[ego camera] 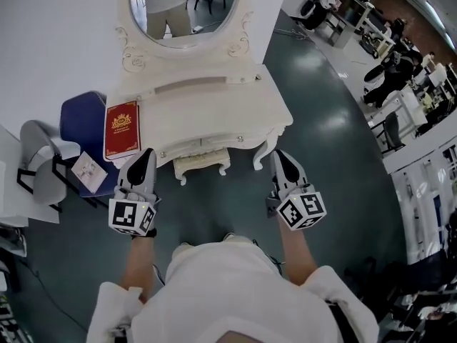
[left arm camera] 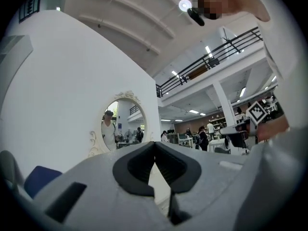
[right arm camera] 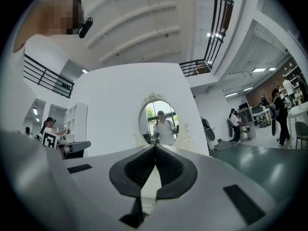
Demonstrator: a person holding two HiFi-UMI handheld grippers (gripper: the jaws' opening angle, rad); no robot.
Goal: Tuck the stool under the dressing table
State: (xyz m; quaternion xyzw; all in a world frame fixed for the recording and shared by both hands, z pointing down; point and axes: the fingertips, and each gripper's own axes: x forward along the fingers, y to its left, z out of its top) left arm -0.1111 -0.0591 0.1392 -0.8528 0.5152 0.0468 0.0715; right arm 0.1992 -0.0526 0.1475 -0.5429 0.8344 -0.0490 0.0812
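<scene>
A cream dressing table (ego camera: 214,113) with an oval mirror (ego camera: 184,9) stands against the white wall. The cream stool (ego camera: 202,164) sits under the table's front edge, only its near rim and legs showing. My left gripper (ego camera: 148,153) is shut and empty, raised in front of the table's left end. To the right, my right gripper (ego camera: 277,153) is shut and empty too, near the table's right front leg (ego camera: 262,156). In the left gripper view the jaws (left arm camera: 154,143) meet below the mirror (left arm camera: 120,121). The right gripper view shows its jaws (right arm camera: 155,147) touching under the mirror (right arm camera: 159,121).
A red book (ego camera: 122,128) lies on the table's left end. A blue chair (ego camera: 82,123) and a grey chair (ego camera: 43,163) stand to the left. Desks and people (ego camera: 389,77) fill the far right across the green floor (ego camera: 335,141).
</scene>
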